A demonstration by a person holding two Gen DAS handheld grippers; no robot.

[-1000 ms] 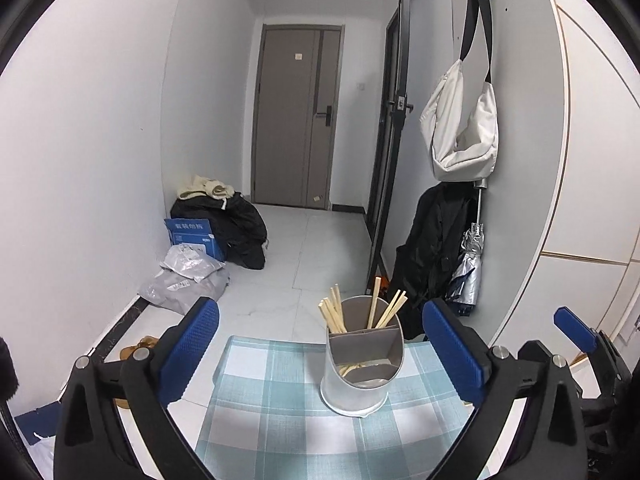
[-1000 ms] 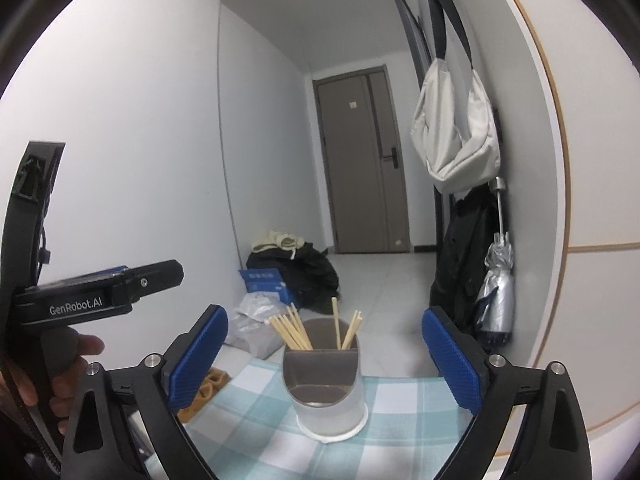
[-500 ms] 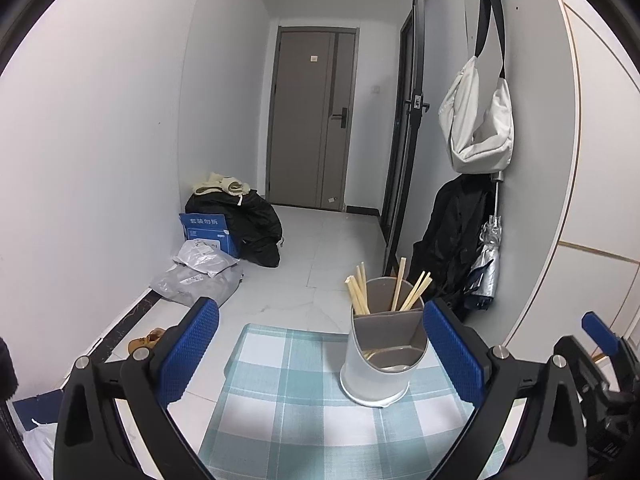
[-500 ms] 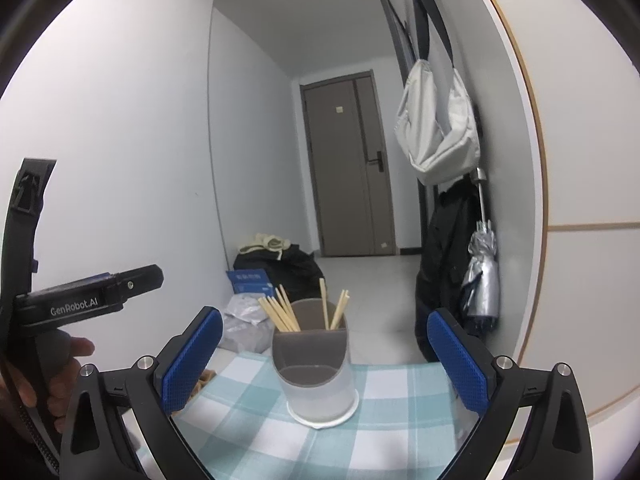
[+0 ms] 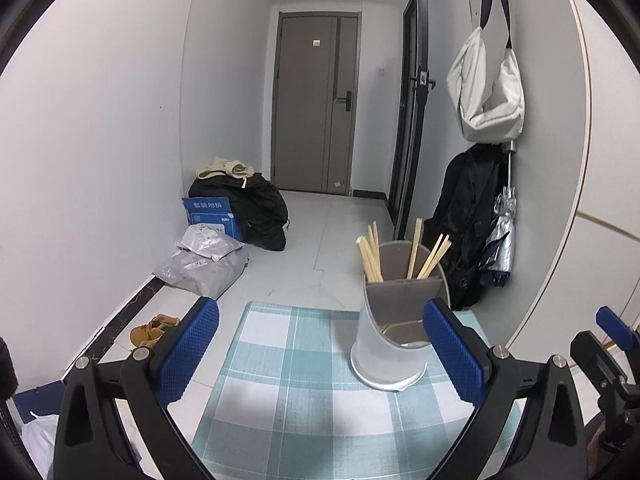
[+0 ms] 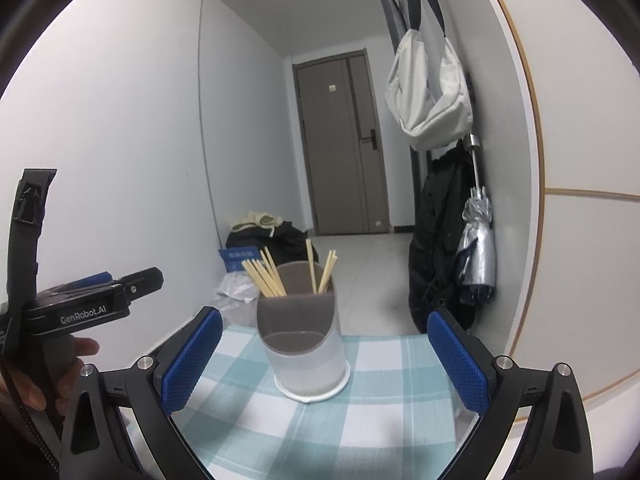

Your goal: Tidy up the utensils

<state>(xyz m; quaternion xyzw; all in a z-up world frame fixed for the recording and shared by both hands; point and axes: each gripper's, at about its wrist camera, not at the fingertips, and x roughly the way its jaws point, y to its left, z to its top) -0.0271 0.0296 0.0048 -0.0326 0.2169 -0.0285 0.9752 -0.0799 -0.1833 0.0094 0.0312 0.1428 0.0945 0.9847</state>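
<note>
Pale wooden chopsticks stand in the rear compartment of a grey-and-translucent utensil holder, which sits upright on a teal-and-white checked tablecloth at the end of a hallway. In the left wrist view the holder stands toward the right, just beside the right-hand blue pad. A few more sticks lean against the far wall of the same compartment, and something pale lies low in the front compartment, too hidden to name.

Both tools hang above the cloth with nothing between their pads. The left gripper has its fingers spread wide, and so does the right gripper, whose fingers frame the holder without touching it. No loose utensil shows on the cloth in either view.

To my eye the sorting looks finished or nearly so, or this is a pause between pieces; which, I cannot tell. If anything remains, the next move calls for finding a stray piece outside these views, closing on it cleanly, and dropping it in without knocking the light holder over.

Against a second ago, the holder sits further right in the left view and a little further left in the right view, so both tools have shifted; the jaws are as wide as before.
</note>
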